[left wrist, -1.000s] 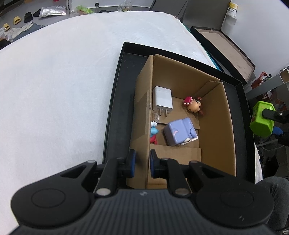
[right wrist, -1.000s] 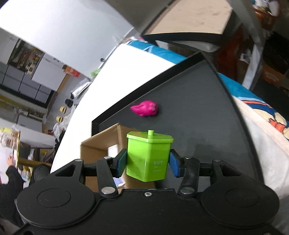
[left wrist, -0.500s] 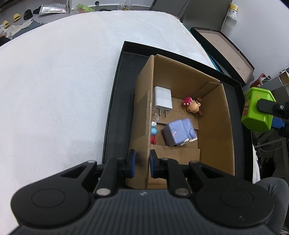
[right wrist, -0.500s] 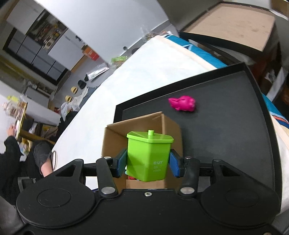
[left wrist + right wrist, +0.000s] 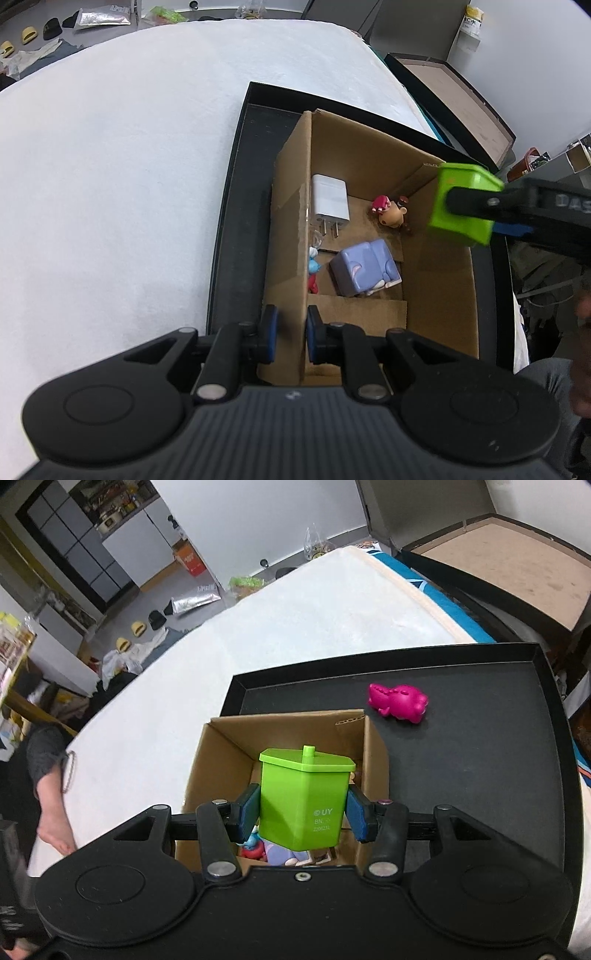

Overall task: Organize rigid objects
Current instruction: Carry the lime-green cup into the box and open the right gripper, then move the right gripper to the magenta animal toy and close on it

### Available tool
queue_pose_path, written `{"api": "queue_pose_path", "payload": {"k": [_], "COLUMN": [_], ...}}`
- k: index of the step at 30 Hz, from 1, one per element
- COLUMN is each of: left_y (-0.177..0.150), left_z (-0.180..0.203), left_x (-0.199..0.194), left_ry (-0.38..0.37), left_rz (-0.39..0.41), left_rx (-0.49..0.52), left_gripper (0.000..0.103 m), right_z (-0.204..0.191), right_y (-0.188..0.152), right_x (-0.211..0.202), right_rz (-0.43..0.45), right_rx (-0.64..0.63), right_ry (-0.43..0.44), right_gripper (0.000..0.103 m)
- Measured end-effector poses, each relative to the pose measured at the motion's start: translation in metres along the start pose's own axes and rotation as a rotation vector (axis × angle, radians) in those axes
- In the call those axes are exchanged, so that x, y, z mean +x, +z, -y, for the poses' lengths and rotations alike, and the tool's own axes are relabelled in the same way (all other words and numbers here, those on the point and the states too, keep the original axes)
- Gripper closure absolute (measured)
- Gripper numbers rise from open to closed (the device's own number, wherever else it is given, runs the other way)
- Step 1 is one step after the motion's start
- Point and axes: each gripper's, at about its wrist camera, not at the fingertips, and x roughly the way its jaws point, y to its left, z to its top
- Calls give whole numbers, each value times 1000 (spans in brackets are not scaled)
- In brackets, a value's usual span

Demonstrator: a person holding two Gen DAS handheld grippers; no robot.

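Spreading beyond and to the left of the left jaws, a white bed is seen carrying a black tray. Ahead of the jaws, within the tray, an open cardboard box is set; its near-left wall is clamped between the jaws of the left gripper, one blue pad outside the wall and one inside.

Inside the box, ahead and slightly right of the left jaws, a lilac block-shaped toy is seen on the floor. Beyond it a white charger plug is laid close to the left wall, prongs toward the jaws. Farther right, near the far corner, a small brown figurine with a red cap is seen. A small blue-and-red figurine is tucked against the left wall, nearest the left jaws.

The right gripper is closed on a green lidded container, which is gripped upright between the blue pads at its lower sides and held above the box opening. In the left wrist view the container is seen over the box's far-right corner.

Beyond and to the right of the right jaws, a magenta toy animal is seen on the tray floor, apart from the box.
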Motion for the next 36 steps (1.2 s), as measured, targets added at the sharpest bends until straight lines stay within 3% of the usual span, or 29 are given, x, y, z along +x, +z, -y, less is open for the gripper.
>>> {"api": "queue_pose_path", "payload": {"k": [7,23,36], "left_y": [0,0,1], "left_z": [-2,-5,-6], "left_x": [-1,1,3], "left_ry": [-7,-28,-34], "left_rz": [2,-3,-6], "left_rx": [4,-2,4], "left_gripper": [88,88,88], "right_z": [-10,-5,24], "right_y": [-5,-20,-30], "right_x": [12,-54,-59], "right_rz": [4,123,124], "right_rx": [-34,-30,-7], "right_ry": [-7,9,-49], "right_gripper": [51,44,36]}}
